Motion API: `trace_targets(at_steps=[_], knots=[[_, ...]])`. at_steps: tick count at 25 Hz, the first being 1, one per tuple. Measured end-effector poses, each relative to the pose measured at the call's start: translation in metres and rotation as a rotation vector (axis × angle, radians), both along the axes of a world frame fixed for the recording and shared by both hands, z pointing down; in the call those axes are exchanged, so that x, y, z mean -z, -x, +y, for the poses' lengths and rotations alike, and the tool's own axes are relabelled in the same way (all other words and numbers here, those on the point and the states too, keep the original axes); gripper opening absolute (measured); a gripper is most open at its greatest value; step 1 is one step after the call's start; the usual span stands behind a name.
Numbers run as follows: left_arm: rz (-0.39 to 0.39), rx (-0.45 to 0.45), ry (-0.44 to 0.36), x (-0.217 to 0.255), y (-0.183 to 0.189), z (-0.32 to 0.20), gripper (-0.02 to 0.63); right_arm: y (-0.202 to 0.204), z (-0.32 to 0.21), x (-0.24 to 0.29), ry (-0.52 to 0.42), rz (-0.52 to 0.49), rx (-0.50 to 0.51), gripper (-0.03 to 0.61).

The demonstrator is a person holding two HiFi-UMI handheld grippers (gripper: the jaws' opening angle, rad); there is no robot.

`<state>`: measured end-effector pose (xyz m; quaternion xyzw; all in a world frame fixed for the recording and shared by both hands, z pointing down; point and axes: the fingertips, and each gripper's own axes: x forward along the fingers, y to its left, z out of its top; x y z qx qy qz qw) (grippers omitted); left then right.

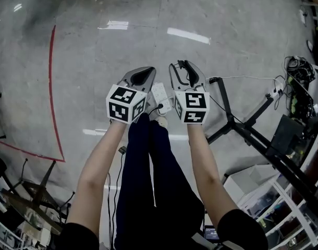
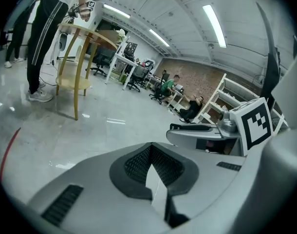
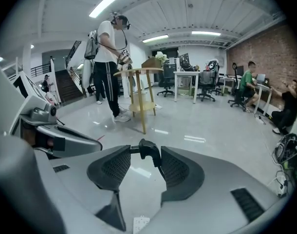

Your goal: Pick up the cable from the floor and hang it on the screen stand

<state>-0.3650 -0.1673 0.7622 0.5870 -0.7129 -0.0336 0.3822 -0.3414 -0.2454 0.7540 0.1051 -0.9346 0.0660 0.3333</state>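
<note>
In the head view both grippers are held up side by side over the grey floor. My right gripper is shut on the cable's black plug, which sits crosswise between the pads with its cable running down along the right-hand pad. My left gripper is shut, its pads meeting at the tip with nothing seen clamped. A white power strip lies on the floor below the grippers. The black screen stand spreads its legs just right of the right gripper.
A thin white cable runs from the stand to a cable bundle at the right. White shelving is at lower right and red floor tape at left. A round wooden table and a standing person are ahead.
</note>
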Motion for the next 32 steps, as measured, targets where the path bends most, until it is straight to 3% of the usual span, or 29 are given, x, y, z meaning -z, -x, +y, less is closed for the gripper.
trace_targets(at_steps=[18,26,32], knots=[[-0.064,-0.09,-0.052,0.136,-0.028,0.007,0.003,-0.042,0.016,0.143,-0.007,-0.052,-0.109,0.212],[-0.112,-0.148,-0.081,0.212,-0.041,0.014,0.003,-0.043,0.036,0.221,-0.034,-0.099,-0.107,0.21],[-0.128,-0.183,-0.123,0.26,-0.056,0.017,0.003,-0.058,0.035,0.273,-0.032,-0.19,-0.165,0.21]])
